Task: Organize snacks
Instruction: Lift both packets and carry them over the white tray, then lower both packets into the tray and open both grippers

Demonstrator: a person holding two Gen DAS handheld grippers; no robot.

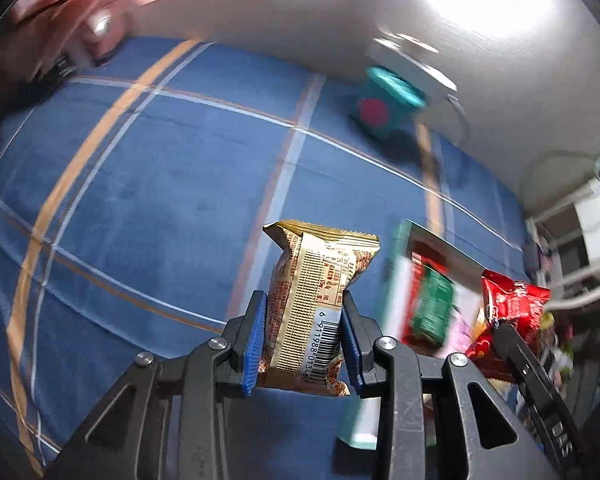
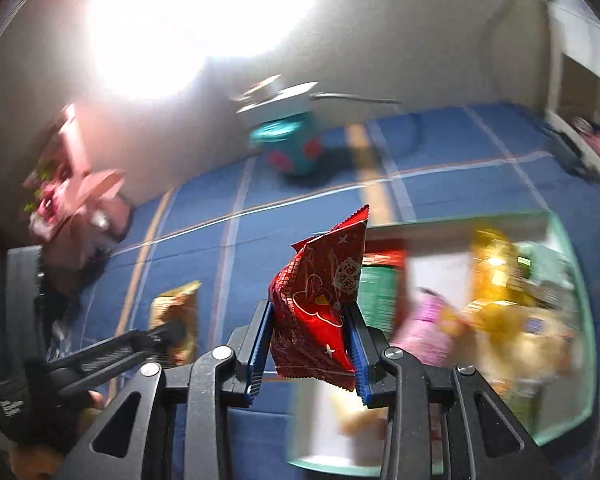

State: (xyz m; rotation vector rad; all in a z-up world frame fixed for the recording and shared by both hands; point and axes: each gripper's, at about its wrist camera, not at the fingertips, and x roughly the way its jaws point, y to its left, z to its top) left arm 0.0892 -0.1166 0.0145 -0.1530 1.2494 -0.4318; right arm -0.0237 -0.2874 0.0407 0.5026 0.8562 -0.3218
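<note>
Gold snack packet (image 1: 312,312) stands upright between the blue pads of the left claw (image 1: 304,344), which is clamped on its lower half, above the blue checked bed cover (image 1: 140,184). Red snack packet (image 2: 320,308) is clamped the same way in the right claw (image 2: 310,348). Just to the right of both, a pale green box (image 2: 568,320) with more snacks lies on the bed. Farther, near the wall, stands a teal container (image 1: 384,108).
</note>
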